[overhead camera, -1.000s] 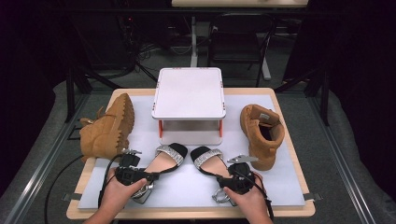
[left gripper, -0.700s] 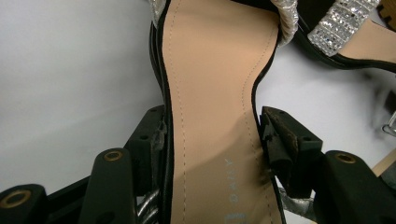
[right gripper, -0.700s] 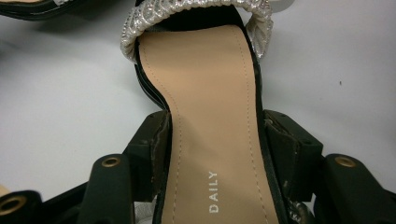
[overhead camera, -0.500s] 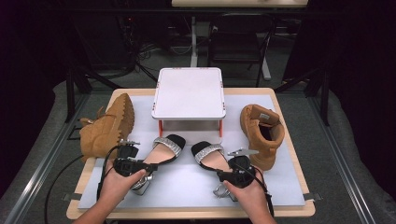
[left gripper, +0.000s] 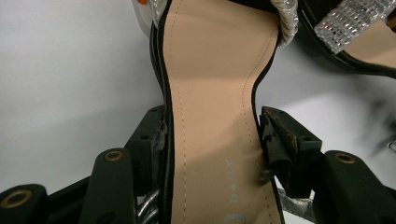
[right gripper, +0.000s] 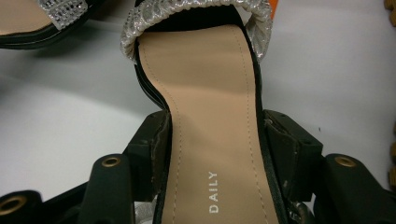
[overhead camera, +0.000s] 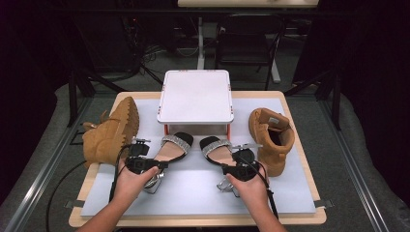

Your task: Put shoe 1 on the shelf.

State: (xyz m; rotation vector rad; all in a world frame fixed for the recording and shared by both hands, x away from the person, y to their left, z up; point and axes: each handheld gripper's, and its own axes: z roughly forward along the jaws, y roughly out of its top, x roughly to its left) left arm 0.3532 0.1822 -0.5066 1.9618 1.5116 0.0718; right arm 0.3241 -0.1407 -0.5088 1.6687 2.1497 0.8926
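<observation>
Each hand held one sandal of a black, tan-lined pair by its narrow waist. The left gripper (overhead camera: pixel 153 166) had its fingers (left gripper: pixel 152 133) clenched on the left sandal (overhead camera: pixel 171 147), pressing both edges of the sole, as the left gripper view showed. The right gripper (overhead camera: pixel 235 170) gripped the right sandal (overhead camera: pixel 220 150) the same way, its fingers (right gripper: pixel 282 140) tight against the sole on either side. Both sandals lay on the white mat (overhead camera: pixel 193 191) covering the bench (overhead camera: pixel 300 220), toes with their glittering straps pointing toward the small white rack (overhead camera: pixel 196 96), and reaching just to its front edge. Whether the soles rested on the mat or hung slightly above it could not be told.

A tan boot (overhead camera: pixel 109 130) lay on its side at the left, near the left sandal; its partner (overhead camera: pixel 270 137) stood at the right, just beside the right sandal.

The step in hand looked like carrying the pair forward to stow it at the rack, probably in the open space beneath the top plate between the orange legs. The next move would call for keeping both sandals level and parallel, sliding them straight in without the straps catching the plate's front edge, and keeping the heels clear of the boots before letting go
</observation>
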